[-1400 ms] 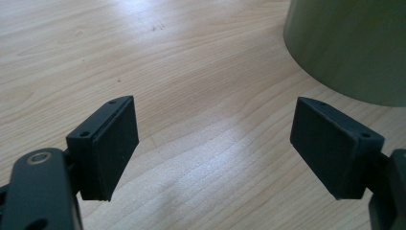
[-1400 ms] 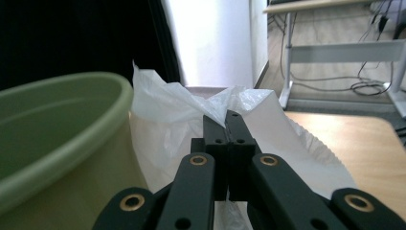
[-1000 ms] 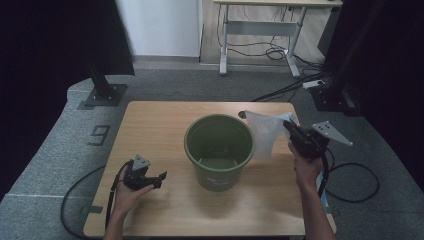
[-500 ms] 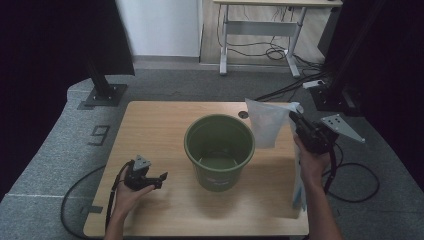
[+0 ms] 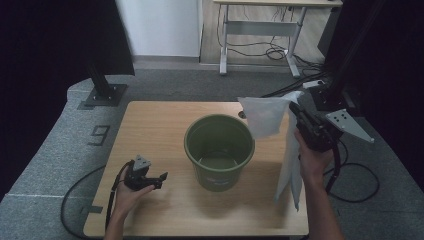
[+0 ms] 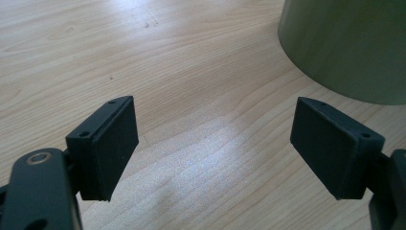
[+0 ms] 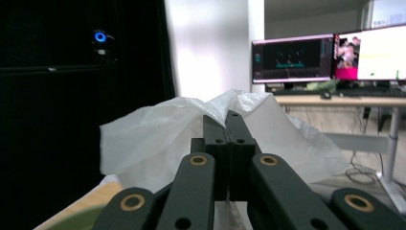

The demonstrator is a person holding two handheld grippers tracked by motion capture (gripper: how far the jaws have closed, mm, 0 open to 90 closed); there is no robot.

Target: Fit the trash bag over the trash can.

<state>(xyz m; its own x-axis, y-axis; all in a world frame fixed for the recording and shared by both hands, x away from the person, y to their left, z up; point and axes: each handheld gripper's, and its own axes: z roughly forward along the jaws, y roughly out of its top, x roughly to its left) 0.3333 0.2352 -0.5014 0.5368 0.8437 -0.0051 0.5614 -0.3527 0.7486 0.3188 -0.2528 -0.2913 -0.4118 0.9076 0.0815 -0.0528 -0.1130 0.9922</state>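
A green bucket [image 5: 219, 149] stands upright and empty in the middle of the wooden table [image 5: 160, 125]. To its right my right gripper [image 5: 295, 112] is shut on a white plastic bag [image 5: 267, 116], lifted clear of the table; one part of the bag spreads toward the bucket's rim and a long part [image 5: 289, 167] hangs down. In the right gripper view the jaws [image 7: 228, 125] pinch the crumpled bag [image 7: 158, 139]. My left gripper [image 5: 159, 178] rests on the table near the front left, open with nothing between its pads [image 6: 112, 143]; the bucket wall [image 6: 349, 43] lies ahead at its right.
A dark stand base [image 5: 104, 95] sits on the floor beyond the table's left corner and another stand [image 5: 325, 95] at the right. A desk frame with cables [image 5: 260, 35] is behind. Monitors [image 7: 330, 55] show in the right gripper view.
My right gripper has risen with the bag, pulling it up off the table so that it now hangs free beside the bucket. The left gripper has kept still.
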